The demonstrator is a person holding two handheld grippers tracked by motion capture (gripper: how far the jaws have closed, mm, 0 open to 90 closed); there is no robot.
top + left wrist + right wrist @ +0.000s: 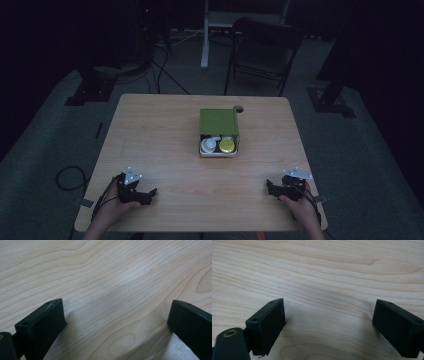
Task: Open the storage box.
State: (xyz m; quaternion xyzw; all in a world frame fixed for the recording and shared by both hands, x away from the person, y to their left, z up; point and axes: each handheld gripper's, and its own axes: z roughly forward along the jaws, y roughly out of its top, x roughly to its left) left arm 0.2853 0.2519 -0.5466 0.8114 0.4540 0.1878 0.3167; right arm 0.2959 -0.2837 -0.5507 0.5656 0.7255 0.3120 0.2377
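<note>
A green box (218, 121) stands in the middle of the wooden table (165, 135), toward the far side. Its white drawer (219, 147) is pulled out toward me and holds a white container (208, 145) and a yellow-lidded jar (227, 145). My left gripper (148, 194) rests near the front left corner, held by a hand, pointing right. In the left gripper view its jaws stand wide apart over bare wood (115, 310). My right gripper (270, 186) sits near the front right corner, pointing left, jaws also wide apart over bare wood (329, 312). Nothing is between either pair.
A dark folding chair (262, 50) stands beyond the table's far edge, beside a white stand leg (204, 35). Cables (70, 177) lie on the grey floor at the left. A small round hole (238, 108) sits in the table behind the box.
</note>
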